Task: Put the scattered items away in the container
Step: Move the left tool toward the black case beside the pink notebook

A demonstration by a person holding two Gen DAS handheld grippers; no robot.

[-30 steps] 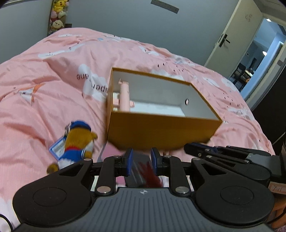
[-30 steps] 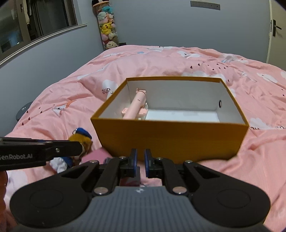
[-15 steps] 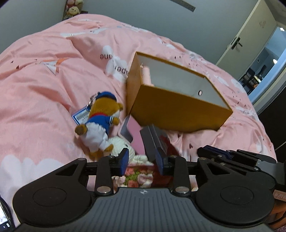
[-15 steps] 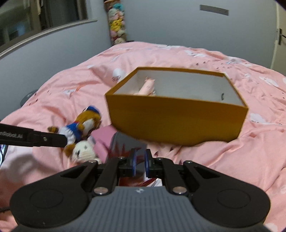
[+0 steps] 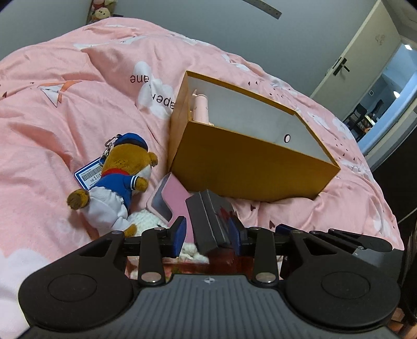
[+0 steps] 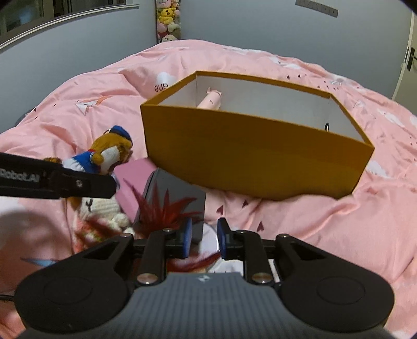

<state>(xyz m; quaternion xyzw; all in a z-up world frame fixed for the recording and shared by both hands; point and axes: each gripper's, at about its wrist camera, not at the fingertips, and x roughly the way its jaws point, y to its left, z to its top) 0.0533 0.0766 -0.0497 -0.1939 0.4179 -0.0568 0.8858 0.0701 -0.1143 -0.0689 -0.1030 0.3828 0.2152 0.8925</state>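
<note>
An orange open box [image 5: 250, 161] [image 6: 250, 156] sits on the pink bed with a pink stick-like item [image 5: 202, 108] [image 6: 211, 100] inside. In front of it lie a dark grey box [image 5: 208, 224] [image 6: 177, 195], a pink case [image 5: 172, 203] [image 6: 133, 177], a plush bear in a blue sailor suit [image 5: 117, 177] [image 6: 104, 153], a white knitted toy [image 6: 101, 208] and a red feathery item [image 6: 161, 211]. My left gripper [image 5: 207, 234] is open, its jaws either side of the dark grey box. My right gripper [image 6: 202, 238] is open and empty just right of the same box.
The bed is covered by a rumpled pink duvet [image 5: 65, 109]. A grey wall with a shelf of plush toys [image 6: 169, 20] stands behind. A door [image 5: 365, 52] is at the right. A flowered item lies under the left gripper [image 5: 192, 266].
Both grippers have pulled back and dropped from the orange box toward the items in front of it. Both have opened. The left jaws now straddle the dark grey box.
</note>
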